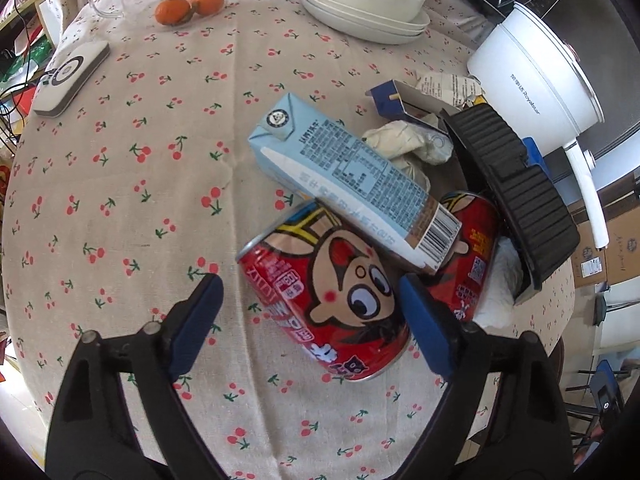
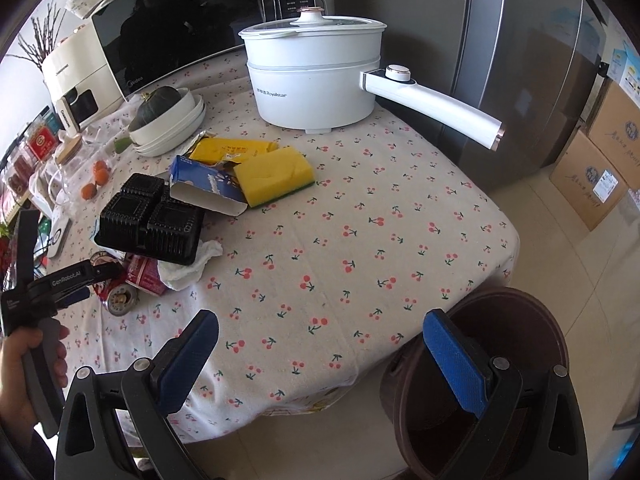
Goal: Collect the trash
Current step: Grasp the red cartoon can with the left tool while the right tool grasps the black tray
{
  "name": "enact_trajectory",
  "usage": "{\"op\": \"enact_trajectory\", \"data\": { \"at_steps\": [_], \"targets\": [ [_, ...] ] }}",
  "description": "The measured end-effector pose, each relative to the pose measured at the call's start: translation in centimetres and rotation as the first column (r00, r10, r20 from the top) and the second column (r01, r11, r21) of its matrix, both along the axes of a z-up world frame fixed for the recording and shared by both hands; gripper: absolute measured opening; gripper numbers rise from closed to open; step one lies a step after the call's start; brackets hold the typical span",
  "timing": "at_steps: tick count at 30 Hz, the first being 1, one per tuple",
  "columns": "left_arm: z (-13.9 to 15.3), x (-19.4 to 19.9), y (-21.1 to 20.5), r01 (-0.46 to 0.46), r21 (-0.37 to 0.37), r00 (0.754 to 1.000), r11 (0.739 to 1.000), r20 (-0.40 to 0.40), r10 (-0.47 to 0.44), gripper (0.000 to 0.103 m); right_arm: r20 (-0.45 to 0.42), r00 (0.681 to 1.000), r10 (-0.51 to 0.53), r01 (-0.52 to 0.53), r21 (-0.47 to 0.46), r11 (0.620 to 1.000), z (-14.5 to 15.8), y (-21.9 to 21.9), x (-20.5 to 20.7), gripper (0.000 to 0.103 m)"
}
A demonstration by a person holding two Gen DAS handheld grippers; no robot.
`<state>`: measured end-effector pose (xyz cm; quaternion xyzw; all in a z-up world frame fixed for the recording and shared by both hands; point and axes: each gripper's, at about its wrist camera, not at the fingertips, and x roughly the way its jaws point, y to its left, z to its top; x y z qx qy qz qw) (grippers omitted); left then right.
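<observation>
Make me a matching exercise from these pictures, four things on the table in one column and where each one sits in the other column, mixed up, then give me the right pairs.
Things:
1. Red can
2. Blue carton
3. Yellow sponge
4. Tangerines

Places:
A. Beside the glass jar at the table's far end
B. Lying under the carton's lower end, between the left gripper's open fingers
C. Resting against the open blue-and-white box, in front of the white pot
D. Lying slanted across the top of a red can

Pairs: 1-B, 2-D, 3-C, 4-A
</observation>
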<state>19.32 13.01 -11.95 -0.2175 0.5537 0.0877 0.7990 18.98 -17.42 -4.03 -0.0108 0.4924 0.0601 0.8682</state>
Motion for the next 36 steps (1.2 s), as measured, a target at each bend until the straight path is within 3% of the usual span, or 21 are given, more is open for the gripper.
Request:
{"op": "enact_trajectory", "data": {
  "at_steps": [2,4,19,22,26,32,36],
  "targets": [
    [0.0,-0.3,0.2,0.010,-0.016,1.000,1.000,-0.009,-0.010,0.073,-0.001,1.000,-0.009,0.009,-0.001,1.000,-0.2,0.5,0.4,0.103],
    [0.0,-0.9,0.8,0.020,-0.021,1.000,1.000,-0.014,-0.021,0.070,-0.004,1.000,-0.015,0.015,0.002,1.000,-0.4,1.1,0.9,0.103],
    [1.9,-5.7,5.9,0.080,0.028,0.996,0.996,0.038,-0.081,0.070,-0.002,0.991,0.133,-0.131,0.157,0.979,-0.6,10.7,3.1,0.103],
    [2.4,-6.0,6.2,0.094,0.028,0.994,0.995,0.061,-0.095,0.070,-0.036,0.988,0.150,-0.139,0.211,0.967,-0.6,12.2,4.9,0.103],
    [2.9,-6.0,6.2,0.118,0.045,0.990,0.992,0.076,-0.121,0.070,-0.091,0.982,0.167,-0.148,0.185,0.972,-1.7,13.8,7.5,0.103],
    [2.7,-5.7,6.2,0.125,0.015,0.989,0.992,0.077,-0.126,0.070,-0.238,0.958,0.162,-0.110,0.216,0.970,-5.5,14.1,10.1,0.103],
    [2.5,-5.5,5.9,0.135,0.010,0.988,0.991,0.075,-0.135,0.070,-0.270,0.951,0.149,-0.079,0.252,0.965,-7.4,13.7,9.9,0.102]
  ]
}}
